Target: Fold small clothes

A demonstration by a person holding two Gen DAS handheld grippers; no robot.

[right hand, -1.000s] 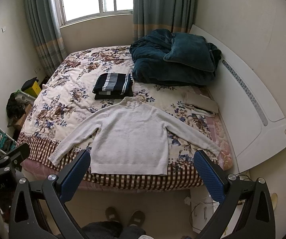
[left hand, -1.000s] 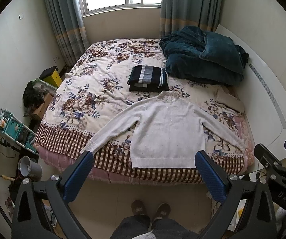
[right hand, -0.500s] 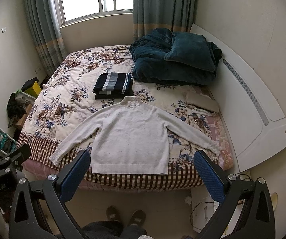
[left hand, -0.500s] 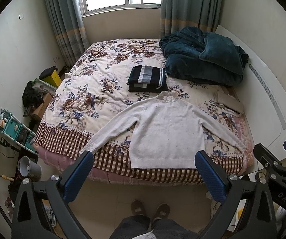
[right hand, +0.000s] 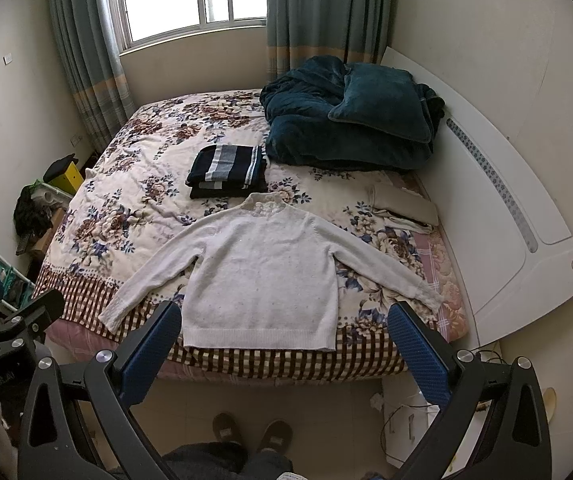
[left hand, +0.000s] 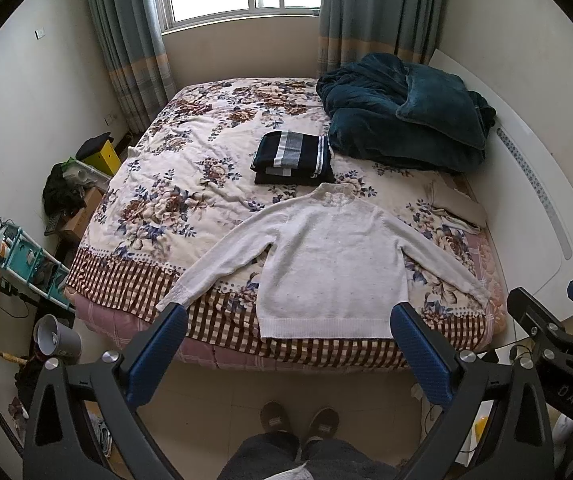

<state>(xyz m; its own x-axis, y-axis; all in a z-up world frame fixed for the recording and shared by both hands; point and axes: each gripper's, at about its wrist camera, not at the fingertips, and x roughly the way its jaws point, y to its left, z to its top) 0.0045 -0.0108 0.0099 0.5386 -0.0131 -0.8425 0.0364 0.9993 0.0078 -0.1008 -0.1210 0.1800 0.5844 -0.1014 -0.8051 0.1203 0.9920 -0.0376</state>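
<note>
The sweater (left hand: 332, 268) is laid flat on the bed (left hand: 134, 280), face up, with its hem at the near edge of the bed and its collar pointing away toward the striped stack (left hand: 292, 156). Its long axis, sleeve tip to sleeve tip, runs across the view, square to the line of the fingers. Both sleeves are spread out and angled down toward the near edge of the bed.

The left gripper (left hand: 288, 354) is held above the floor short of the bed, with jaws spread wide and nothing between them; the hem is seen framed between its two pads. The right gripper (right hand: 284, 354) is held likewise, wide open and empty, level with the left and to its right. Neither touches the sweater.

The left sleeve cuff (left hand: 170, 300) lies just beyond the left gripper's left pad, so that cuff is judged nearer the left gripper; the right cuff (right hand: 432, 300) lies just beyond the right gripper's right pad. A first fold of the sleeves inward is judged to be the likely next step.
</note>
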